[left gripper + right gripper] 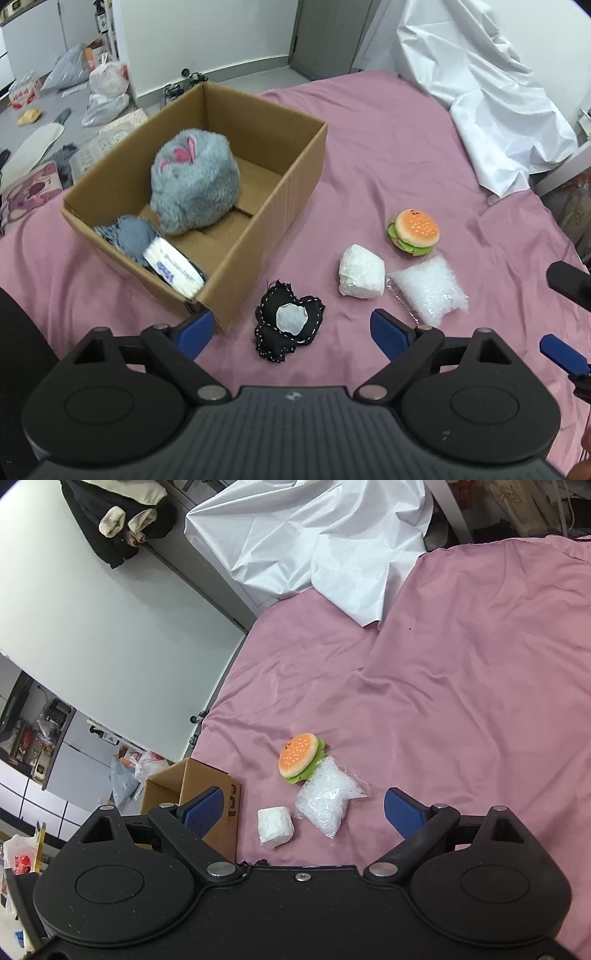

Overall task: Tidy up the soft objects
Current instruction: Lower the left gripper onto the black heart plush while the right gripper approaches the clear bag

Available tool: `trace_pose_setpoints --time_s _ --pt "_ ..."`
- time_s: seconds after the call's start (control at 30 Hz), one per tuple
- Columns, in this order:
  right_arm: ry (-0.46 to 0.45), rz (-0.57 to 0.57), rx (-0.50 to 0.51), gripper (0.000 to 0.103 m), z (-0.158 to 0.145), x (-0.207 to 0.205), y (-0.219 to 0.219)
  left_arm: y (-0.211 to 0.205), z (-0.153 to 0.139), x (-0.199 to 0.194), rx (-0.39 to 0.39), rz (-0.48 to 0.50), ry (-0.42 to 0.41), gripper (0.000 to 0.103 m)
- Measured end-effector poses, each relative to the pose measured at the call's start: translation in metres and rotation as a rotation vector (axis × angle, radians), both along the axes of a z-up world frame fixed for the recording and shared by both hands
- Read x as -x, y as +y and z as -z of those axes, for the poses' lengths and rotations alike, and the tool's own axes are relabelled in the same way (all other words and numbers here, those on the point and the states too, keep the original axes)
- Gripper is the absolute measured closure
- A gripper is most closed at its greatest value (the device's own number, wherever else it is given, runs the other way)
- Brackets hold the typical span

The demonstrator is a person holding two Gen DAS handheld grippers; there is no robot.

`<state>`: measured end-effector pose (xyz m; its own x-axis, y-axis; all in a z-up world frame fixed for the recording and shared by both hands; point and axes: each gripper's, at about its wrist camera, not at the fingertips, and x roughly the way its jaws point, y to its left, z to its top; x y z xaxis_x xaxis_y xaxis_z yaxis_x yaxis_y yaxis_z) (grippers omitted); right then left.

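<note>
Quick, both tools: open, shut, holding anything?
Left tool: open, holding nothing.
Right tool: open, holding nothing.

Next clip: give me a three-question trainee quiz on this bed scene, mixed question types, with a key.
1. True or false: the grey plush lies inside the cardboard box.
2. How many soft items lie loose on the pink sheet outside the box?
3. Which item sits nearest between the left gripper fingers? A) burger plush B) black stitched pouch C) clear bag

Key: 1 true; 2 four: burger plush, white bundle, clear bag, black stitched pouch; 3 B.
</note>
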<state>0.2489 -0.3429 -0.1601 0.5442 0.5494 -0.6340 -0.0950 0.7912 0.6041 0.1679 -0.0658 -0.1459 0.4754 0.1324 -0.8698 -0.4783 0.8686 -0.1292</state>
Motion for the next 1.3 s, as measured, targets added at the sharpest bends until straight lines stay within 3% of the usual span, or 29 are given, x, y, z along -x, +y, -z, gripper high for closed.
trace_pose_setpoints --time_s 0.27,0.8,0.93,1.03,1.2,1.3 --pt "0.03 -0.034 0.003 0.009 0.012 -0.005 0.008 -0.002 0.023 -0.006 -0.011 -0.064 0.025 0.012" --pt "0.105 -0.056 0.004 0.009 0.042 -0.022 0.014 -0.003 0.059 -0.014 0.006 -0.29 0.025 0.014" --pt "0.132 -0.054 0.006 0.01 0.051 -0.026 0.015 0.002 0.072 -0.017 0.079 -0.342 0.042 0.014" --pt "0.141 -0.054 0.01 0.01 0.055 -0.029 0.017 0.003 0.074 -0.016 0.059 -0.377 0.014 0.014" --pt "0.16 -0.066 0.003 0.01 0.064 -0.035 0.021 0.004 0.08 -0.015 0.045 -0.406 0.011 0.024" --pt "0.165 -0.081 0.011 0.011 0.071 -0.048 0.031 0.003 0.081 -0.014 0.016 -0.432 0.015 0.048"
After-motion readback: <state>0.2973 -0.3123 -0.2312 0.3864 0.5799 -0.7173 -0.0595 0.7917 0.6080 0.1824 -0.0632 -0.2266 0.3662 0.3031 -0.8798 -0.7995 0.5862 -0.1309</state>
